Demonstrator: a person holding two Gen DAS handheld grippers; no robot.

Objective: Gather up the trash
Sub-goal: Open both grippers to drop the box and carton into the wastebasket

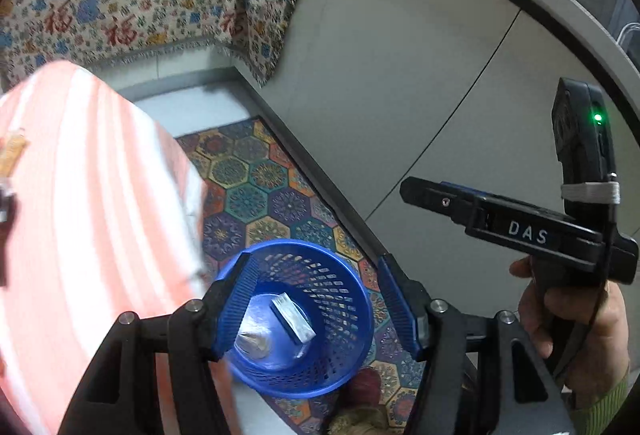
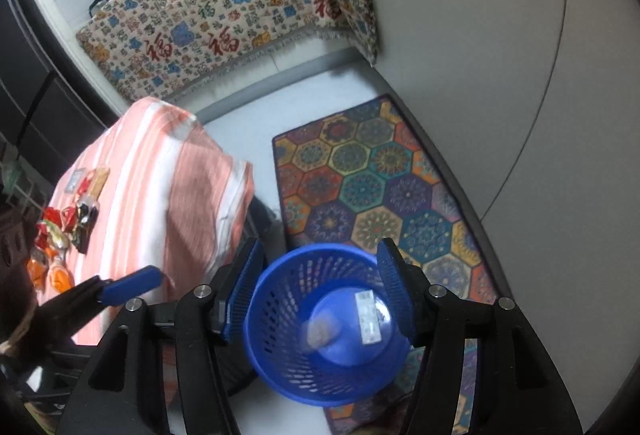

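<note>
With both grippers, left gripper (image 1: 316, 305) and right gripper (image 2: 320, 295), hanging open and empty over the bin (image 2: 280, 367) (two scraps inside), remaining wrappers (image 2: 60, 231) lie at nine o'clock on the table (image 2: 160, 175), nearer the left.

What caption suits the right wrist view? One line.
Open right tool above a blue bin holding two wrappers.

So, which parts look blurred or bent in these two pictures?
Left wrist view: the pink striped cloth is smeared, the blue basket fairly sharp, and the wall's edges curve from the fisheye. Right wrist view: a pale crumpled piece inside the basket is motion-blurred; the hexagon rug stays clear.
</note>
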